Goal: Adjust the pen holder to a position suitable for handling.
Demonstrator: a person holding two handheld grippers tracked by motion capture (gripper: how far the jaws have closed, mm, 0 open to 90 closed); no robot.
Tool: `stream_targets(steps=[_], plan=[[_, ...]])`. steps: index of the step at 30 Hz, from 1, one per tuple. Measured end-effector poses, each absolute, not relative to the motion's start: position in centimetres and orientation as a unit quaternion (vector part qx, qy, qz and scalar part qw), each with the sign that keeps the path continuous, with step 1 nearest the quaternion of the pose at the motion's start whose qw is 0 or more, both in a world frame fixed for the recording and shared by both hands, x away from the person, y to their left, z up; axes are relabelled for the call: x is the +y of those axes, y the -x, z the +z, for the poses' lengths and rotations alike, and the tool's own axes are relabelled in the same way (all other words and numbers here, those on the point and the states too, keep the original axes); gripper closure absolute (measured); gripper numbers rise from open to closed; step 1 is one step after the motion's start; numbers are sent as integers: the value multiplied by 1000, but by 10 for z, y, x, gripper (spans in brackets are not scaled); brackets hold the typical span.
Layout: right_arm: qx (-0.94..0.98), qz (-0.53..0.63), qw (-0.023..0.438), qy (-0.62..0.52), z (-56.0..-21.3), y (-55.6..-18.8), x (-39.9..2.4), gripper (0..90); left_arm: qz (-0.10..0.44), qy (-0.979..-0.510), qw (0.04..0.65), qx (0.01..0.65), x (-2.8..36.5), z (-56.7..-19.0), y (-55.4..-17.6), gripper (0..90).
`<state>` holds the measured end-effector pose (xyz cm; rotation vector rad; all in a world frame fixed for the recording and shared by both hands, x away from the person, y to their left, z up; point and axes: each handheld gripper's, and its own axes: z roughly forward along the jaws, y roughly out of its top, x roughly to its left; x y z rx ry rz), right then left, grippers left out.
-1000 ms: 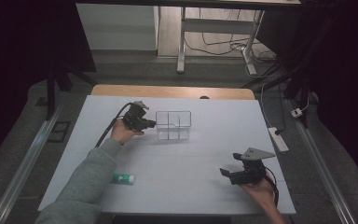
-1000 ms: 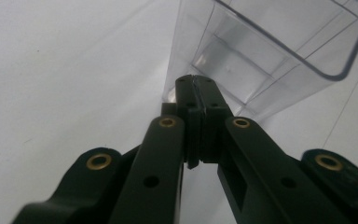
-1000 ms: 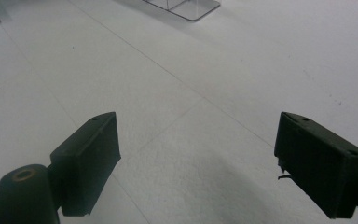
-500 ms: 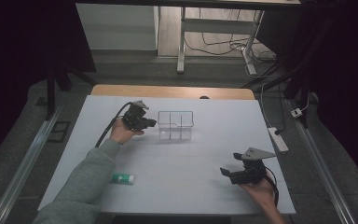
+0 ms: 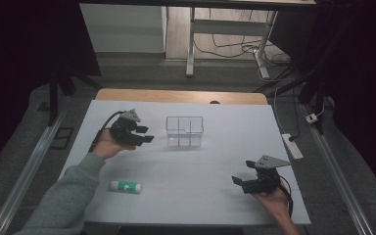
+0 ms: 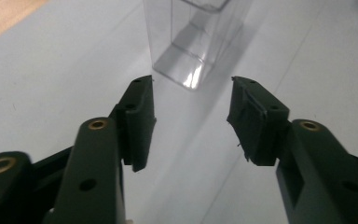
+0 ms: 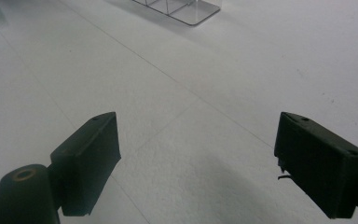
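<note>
- Left gripper [image 5: 146, 136]: jaws apart, just been opening, nothing between them; just left of the clear box [image 5: 184, 132].
- Clear box: divided, empty, far centre of the white table [image 5: 196, 171].
- Right gripper [image 5: 241, 182]: jaws wide, empty, near right.
- Glue stick [image 5: 125, 186]: green label, writing unreadable, near left.

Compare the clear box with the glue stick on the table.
The box is clear, boxy and divided into compartments; the glue stick is white and green, round and slim. The box stands upright near the table's middle, beside the left claw; the stick lies flat near the front edge. Both rest on the white table, unheld.
</note>
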<state>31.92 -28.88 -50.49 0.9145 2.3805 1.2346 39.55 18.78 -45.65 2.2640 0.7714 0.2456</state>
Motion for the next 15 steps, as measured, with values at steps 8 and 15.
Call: stream_targets(steps=[8, 15], plan=[[832, 428, 155, -318, -505, -318, -289, 136, 95, -881, 364, 287, 198, -454, -377, 437], [833, 426, 153, -317, -505, -318, -289, 136, 98, -884, 367, 272, 209, -443, -360, 415]])
